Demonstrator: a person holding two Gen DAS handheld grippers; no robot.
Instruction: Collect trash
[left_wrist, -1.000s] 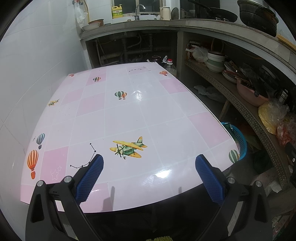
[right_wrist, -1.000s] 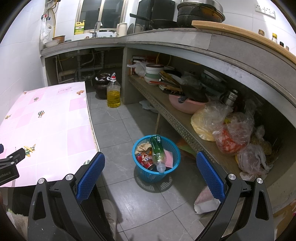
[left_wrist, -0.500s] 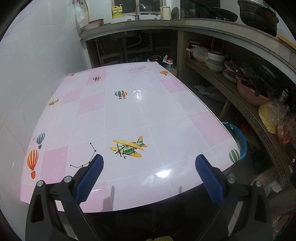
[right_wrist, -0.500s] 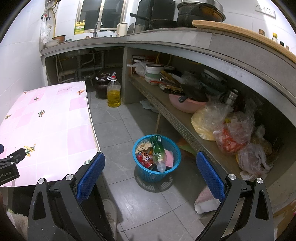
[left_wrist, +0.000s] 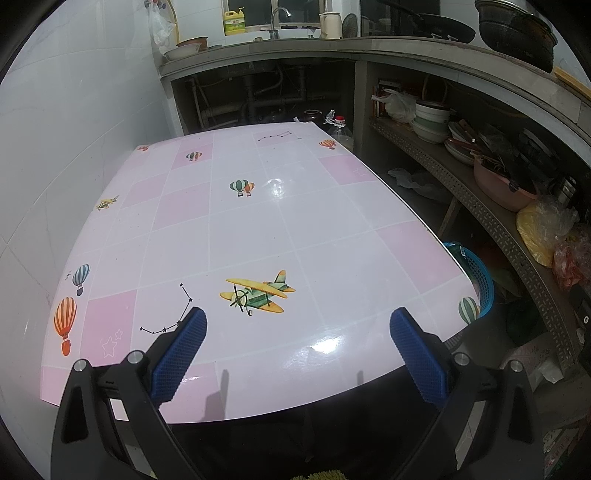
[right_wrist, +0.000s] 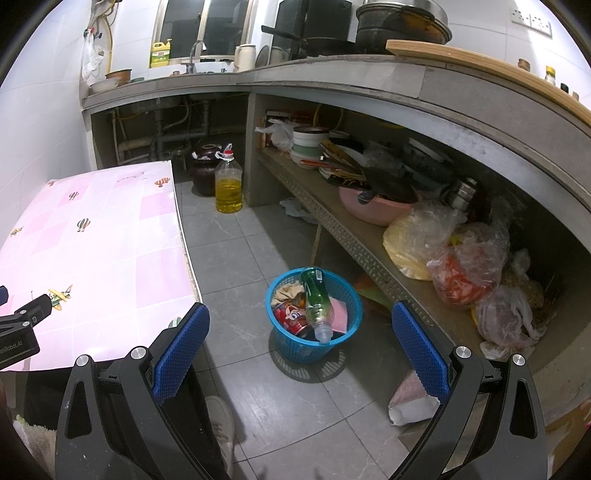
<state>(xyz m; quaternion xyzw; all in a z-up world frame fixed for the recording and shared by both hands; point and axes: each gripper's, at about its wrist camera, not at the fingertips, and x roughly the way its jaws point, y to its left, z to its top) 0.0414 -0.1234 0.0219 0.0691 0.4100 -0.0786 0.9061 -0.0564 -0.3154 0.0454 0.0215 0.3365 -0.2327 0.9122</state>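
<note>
Left hand-held gripper (left_wrist: 297, 325) released, fingers spread, nothing held, hovering above the near edge of the pink desk (left_wrist: 258, 221). Right hand-held gripper (right_wrist: 300, 321) also released and empty; directly ahead of it on the floor, blue basket (right_wrist: 345, 295) holds green bottle (right_wrist: 316, 299), can (right_wrist: 290, 317), paper scraps.

My table (left_wrist: 258, 229) is checked pink and white, printed with a yellow-green biplane (left_wrist: 258, 295) and striped balloons. My basket (right_wrist: 345, 291) is blue mesh, holding a green bottle (right_wrist: 316, 299) and a red can (right_wrist: 291, 317).
</note>
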